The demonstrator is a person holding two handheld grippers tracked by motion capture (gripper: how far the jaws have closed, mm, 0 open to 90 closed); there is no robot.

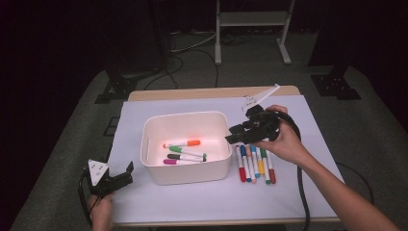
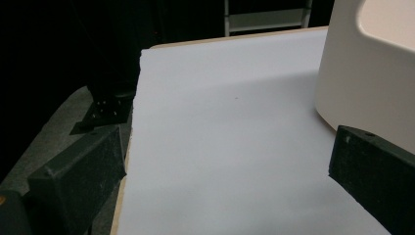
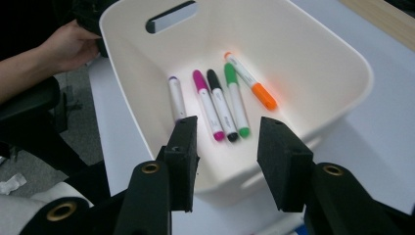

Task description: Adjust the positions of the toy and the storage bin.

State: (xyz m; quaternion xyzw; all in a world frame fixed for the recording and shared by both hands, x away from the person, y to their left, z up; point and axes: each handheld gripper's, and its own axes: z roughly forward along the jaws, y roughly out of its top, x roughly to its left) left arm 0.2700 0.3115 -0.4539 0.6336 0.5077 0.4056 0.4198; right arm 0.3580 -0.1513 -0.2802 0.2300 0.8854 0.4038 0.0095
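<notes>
Right gripper [image 3: 227, 164], nearest the eye in its own view: two black fingers [image 3: 182, 156] set apart with nothing between them, poised over the near rim of the white bin [image 3: 337, 63]; in the high view this gripper [image 1: 235, 134] hangs at the bin's right edge, above the far ends of the waiting markers. Bin: cream plastic, rounded corners, slot handle in one end wall, standing mid-surface on a pale sheet [image 1: 202, 197]. Contents: five markers lying flat on the bin floor — a white one with a purple tip [image 3: 176, 98], pink [image 3: 208, 105], black [image 3: 220, 105], green [image 3: 236, 100], orange [image 3: 252, 82]. Outside, just right of the bin: a row of markers [image 1: 255, 164] side by side, red, blue, orange, yellow and green among them. Left gripper [image 1: 118, 178]: fingers wide apart, empty, resting low near the bin's left front corner. Step in hand, by my reckoning: between drops, the right hand free. Next move calls for lowering onto one marker in the row and closing across its barrel.
</notes>
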